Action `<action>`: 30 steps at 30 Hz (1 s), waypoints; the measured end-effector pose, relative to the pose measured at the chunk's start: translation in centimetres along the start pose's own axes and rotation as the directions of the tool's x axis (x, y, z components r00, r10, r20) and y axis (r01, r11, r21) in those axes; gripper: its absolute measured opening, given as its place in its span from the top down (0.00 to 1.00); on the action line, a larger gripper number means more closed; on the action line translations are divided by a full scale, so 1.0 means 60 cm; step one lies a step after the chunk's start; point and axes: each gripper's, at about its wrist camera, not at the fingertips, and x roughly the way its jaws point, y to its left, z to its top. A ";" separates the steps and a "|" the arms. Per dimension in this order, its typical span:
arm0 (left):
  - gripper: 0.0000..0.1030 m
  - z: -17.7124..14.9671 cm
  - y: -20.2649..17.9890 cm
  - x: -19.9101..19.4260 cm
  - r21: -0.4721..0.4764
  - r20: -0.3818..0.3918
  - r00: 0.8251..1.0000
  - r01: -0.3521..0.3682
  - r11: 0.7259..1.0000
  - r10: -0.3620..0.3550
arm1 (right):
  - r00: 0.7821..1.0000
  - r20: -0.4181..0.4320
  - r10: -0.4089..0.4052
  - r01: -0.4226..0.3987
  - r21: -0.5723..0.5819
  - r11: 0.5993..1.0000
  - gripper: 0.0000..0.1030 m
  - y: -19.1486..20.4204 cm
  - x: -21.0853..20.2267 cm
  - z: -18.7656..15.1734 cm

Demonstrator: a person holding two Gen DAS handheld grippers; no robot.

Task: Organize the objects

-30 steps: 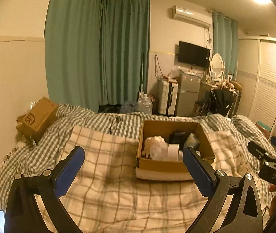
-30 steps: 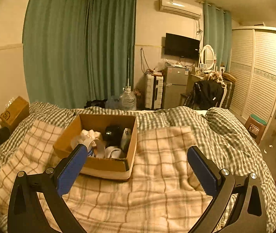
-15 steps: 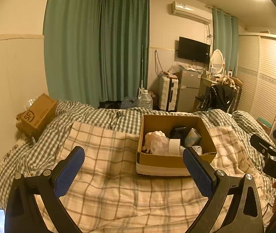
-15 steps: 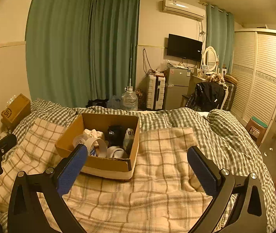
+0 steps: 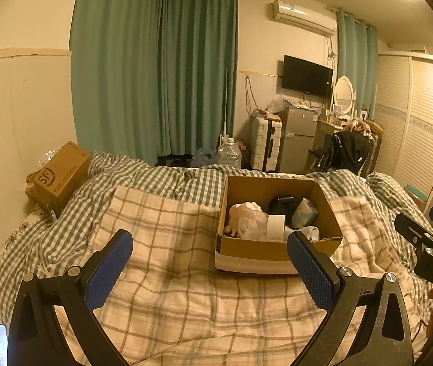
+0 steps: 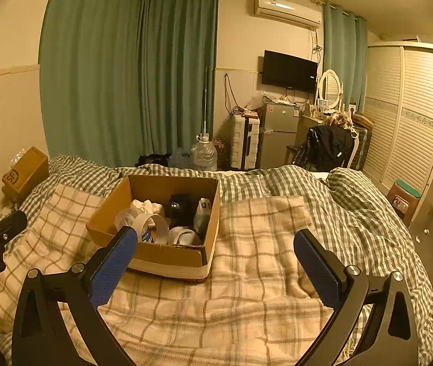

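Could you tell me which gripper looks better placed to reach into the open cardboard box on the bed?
Probably the left gripper: its open right finger overlaps the cardboard box; the right gripper points beside it.

Home bedroom: checked bed (image 5: 161, 183), wardrobe (image 6: 405, 116), wall TV (image 6: 289, 70), green curtains (image 5: 155, 70).

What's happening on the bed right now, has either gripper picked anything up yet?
Nothing is picked up yet. A person holds both grippers over the plaid blanket, and both are open and empty. The left gripper and right gripper point toward an open cardboard box resting on the blanket. The box holds a tape roll, a white crumpled bag, a black object and a small packet. A second, closed box sits by the wall.
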 end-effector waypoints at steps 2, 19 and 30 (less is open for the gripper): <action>0.00 -0.001 0.000 0.000 0.001 0.000 1.000 -0.002 1.000 0.002 | 1.000 -0.004 0.002 -0.002 0.001 1.000 0.00 0.001 0.002 -0.001; 0.00 -0.004 -0.003 0.005 0.008 -0.019 1.000 0.013 1.000 -0.013 | 1.000 -0.013 0.007 -0.007 -0.003 1.000 0.00 0.006 0.005 -0.005; 0.00 -0.005 -0.002 0.005 -0.002 -0.021 1.000 0.000 1.000 0.000 | 1.000 -0.023 0.014 -0.014 -0.009 1.000 0.00 0.008 0.007 -0.009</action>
